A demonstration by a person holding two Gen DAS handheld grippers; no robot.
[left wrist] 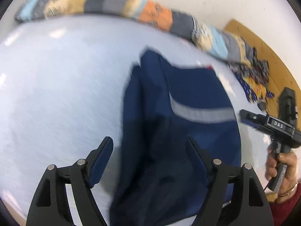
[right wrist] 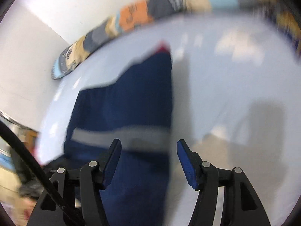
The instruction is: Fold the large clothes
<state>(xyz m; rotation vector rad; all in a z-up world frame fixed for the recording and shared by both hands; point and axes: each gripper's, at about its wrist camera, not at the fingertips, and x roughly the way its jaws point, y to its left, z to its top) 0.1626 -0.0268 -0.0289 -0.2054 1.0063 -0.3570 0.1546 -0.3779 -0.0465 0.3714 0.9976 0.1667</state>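
Both tools are spread wide with nothing pinched: the left gripper (left wrist: 148, 160) hangs over the near end of the navy garment (left wrist: 180, 113), the right gripper (right wrist: 148, 160) over its right edge. Looks like one fold has just been let go — next they'd need to drop down and grab an edge for the next fold. The garment lies on the pale sheet (left wrist: 65, 84), long axis running away from the person, grey stripe (left wrist: 203, 114) crossing it, the far end pointing at the patchwork blanket (left wrist: 112, 4) by the wall.

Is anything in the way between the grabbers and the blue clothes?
Nothing visible. The navy garment lies right below the open left gripper and right gripper on the pale bedsheet.
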